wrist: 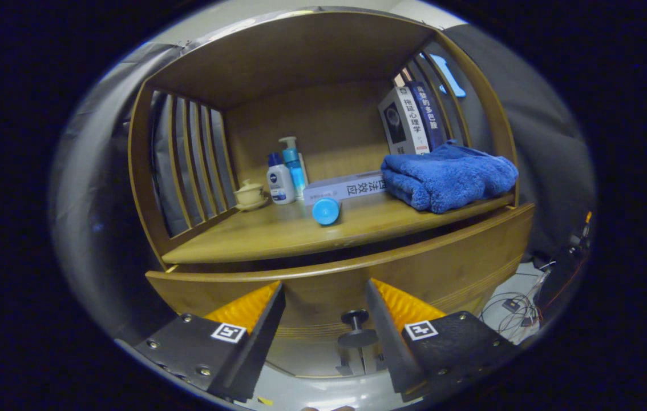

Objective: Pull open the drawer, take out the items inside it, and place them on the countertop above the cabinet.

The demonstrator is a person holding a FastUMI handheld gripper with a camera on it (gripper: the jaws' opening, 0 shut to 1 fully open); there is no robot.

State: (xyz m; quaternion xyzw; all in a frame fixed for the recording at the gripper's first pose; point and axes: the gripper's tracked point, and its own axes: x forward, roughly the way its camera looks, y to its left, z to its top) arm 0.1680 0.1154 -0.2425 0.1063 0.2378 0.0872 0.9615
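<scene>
Wooden cabinet's drawer (392, 274) sits barely ajar; gripper (323, 325) spread wide, should center on knob (356, 328) before closing and pulling straight.

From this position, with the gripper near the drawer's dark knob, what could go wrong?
1. The gripper is open, and the dark round knob sits off-centre, close to one finger; closing now may clip it or slip.
2. The wooden drawer front looks only slightly ajar; an angled pull might jam it.
3. A jolt could roll the blue round-capped container, lying near the wooden countertop's edge.
</scene>
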